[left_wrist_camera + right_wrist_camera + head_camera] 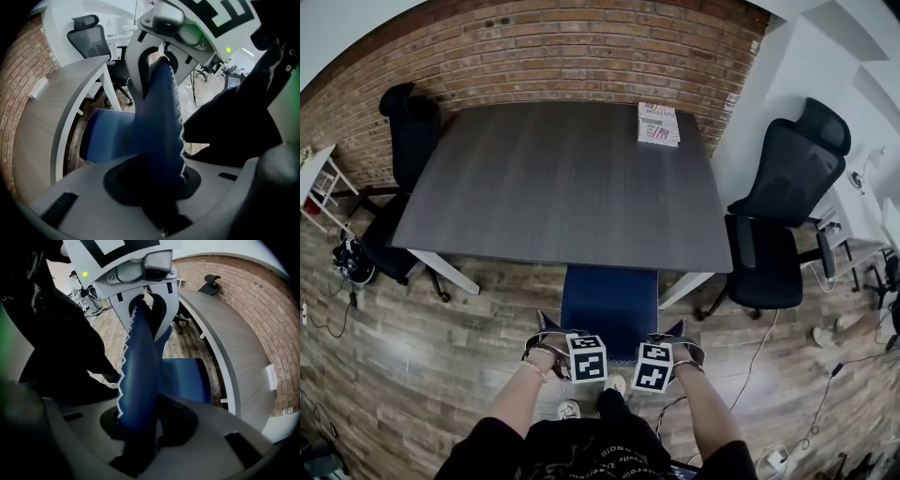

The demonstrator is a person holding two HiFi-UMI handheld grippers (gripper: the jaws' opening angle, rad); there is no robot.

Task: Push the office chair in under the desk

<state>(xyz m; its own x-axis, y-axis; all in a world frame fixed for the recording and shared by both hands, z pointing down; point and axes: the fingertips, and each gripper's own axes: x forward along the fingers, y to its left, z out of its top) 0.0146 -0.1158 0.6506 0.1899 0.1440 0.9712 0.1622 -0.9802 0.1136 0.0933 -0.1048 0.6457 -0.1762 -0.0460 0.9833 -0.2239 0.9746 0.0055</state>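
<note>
Bottom centre of the head view, past our forearms: the left gripper and right gripper are each closed narrow on the top edge of the blue office chair backrest. The chair's seat meets the table at its near edge. On the table's upper right lies a booklet; we cannot read its red print.

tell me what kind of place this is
Likely an office meeting room: large grey wood-grain desk, red brick wall, a black mesh office chair beside it, and a blue padded office chair.
</note>
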